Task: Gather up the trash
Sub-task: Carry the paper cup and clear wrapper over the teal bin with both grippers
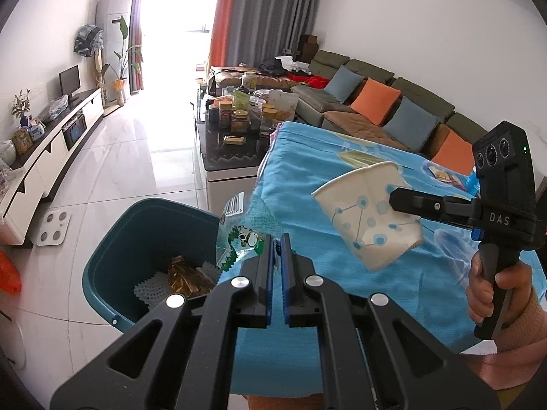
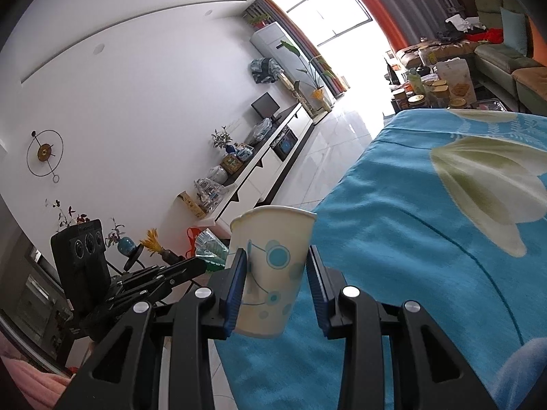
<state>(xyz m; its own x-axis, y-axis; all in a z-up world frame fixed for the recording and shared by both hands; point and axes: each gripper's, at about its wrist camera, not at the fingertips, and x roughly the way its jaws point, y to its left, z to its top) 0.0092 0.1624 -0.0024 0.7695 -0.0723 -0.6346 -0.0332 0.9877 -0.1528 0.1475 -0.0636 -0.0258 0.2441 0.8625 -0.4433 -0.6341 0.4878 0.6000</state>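
the blue cloth with pale leaf prints covers the table that stretches ahead of and beneath both tongs; in the right wrist view it fills everything to the right of the fingers. below and to the left of the left gripper stands the teal bin, its mouth open upward, with gold wrappers and white foam netting lying inside.

the right gripper pinches the paper cup across its body, one blue pad on each side wall. seen from that gripper the cup's long axis runs away along the fingers, rim at the far end and base nearest the camera. from the left wrist view the cup hangs tilted above the cloth, mouth pointing up and to the left, base down to the right. its print is blue dots joined by thin lines; no words can be read on it.

the left gripper is pressed together on the clear snack wrapper, which sticks out ahead of the fingertips over the bin's near rim, a barcode at its far end and a green cartoon print nearer the pads. the right gripper's body reads "das".
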